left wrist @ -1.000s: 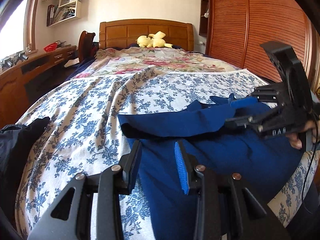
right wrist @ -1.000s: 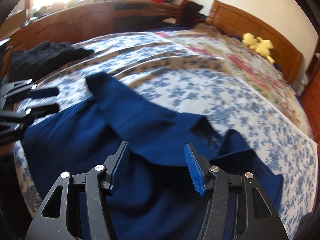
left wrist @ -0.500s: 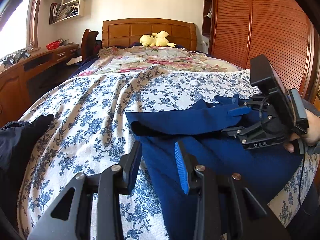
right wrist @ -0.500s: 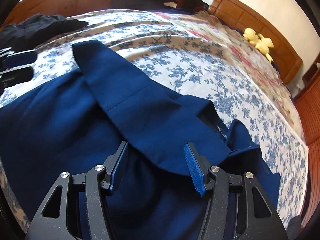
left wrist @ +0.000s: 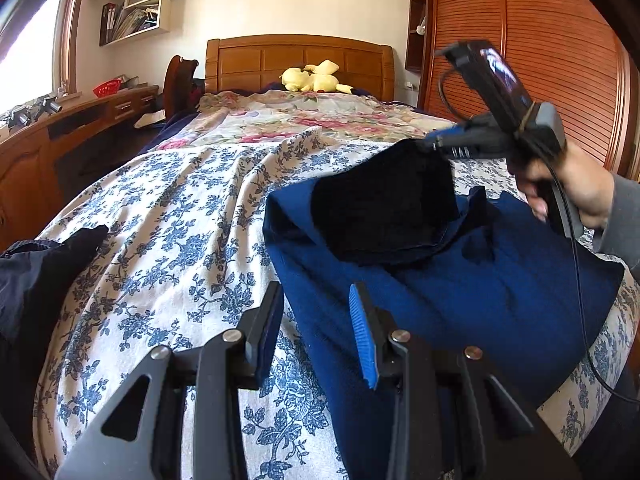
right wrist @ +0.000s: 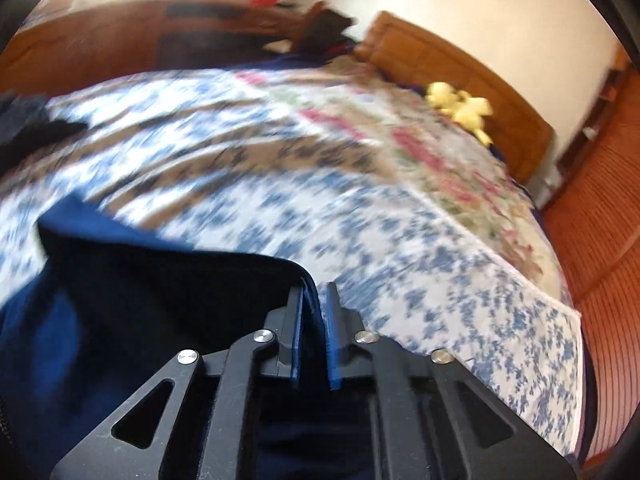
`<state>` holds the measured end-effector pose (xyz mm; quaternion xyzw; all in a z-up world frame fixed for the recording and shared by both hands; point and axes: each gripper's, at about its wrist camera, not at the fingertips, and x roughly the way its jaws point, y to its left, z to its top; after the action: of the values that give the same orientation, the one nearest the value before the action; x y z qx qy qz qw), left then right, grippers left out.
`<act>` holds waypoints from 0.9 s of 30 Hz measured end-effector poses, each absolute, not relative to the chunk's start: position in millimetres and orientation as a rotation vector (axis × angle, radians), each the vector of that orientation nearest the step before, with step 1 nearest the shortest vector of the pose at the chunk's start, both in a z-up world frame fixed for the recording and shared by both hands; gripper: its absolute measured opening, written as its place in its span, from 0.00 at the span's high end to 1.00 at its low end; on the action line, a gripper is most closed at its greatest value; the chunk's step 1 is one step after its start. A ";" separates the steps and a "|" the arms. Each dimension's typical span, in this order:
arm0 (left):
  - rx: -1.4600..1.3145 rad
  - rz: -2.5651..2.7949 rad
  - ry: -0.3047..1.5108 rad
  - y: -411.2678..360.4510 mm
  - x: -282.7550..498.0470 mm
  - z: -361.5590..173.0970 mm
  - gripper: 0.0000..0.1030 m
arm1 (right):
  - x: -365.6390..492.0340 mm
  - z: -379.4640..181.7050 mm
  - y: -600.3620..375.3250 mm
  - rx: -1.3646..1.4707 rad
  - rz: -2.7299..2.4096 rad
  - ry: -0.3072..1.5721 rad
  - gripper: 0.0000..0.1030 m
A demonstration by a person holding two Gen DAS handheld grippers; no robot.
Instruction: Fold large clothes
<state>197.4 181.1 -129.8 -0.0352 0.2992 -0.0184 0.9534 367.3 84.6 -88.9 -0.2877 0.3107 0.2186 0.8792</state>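
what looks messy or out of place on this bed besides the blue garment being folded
A dark garment lies crumpled at the bed's left edge, unfolded. The blue floral sheet is rumpled into ridges rather than smooth. A yellow plush toy is flopped against the headboard. Nothing looks damaged or spilled.

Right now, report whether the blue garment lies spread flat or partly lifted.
Partly lifted: the right gripper, jaws closing, pinches a flap of the blue garment above the bed; the rest lies there.

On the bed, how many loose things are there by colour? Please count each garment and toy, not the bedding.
Blue: 1, the blue garment
Black: 1, the black garment at the bed's edge
Yellow: 1, the plush toy by the headboard
Total: 3
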 end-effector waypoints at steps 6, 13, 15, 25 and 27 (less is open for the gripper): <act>-0.082 -0.032 0.607 185.6 198.0 -130.2 0.68 | 360.6 -74.9 76.5 -0.514 0.483 0.624 0.73; -0.087 -0.030 0.607 187.2 196.5 -129.5 0.68 | 318.7 -109.2 91.2 -0.555 0.695 0.720 0.53; -0.088 -0.029 0.608 187.3 195.9 -129.3 0.68 | 306.1 -122.8 100.0 -0.593 0.734 0.745 0.53; -0.089 -0.031 0.607 187.5 195.5 -130.0 0.68 | 319.2 -161.1 115.8 -0.715 0.694 0.815 0.98; -0.088 -0.032 0.608 187.7 195.1 -130.6 0.68 | 335.3 -156.4 114.9 -0.703 0.667 0.799 0.99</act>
<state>195.1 187.7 -130.6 -0.0434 0.2991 -0.0157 0.9531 335.3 114.9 -156.4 -0.3288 0.3740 0.3122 0.8091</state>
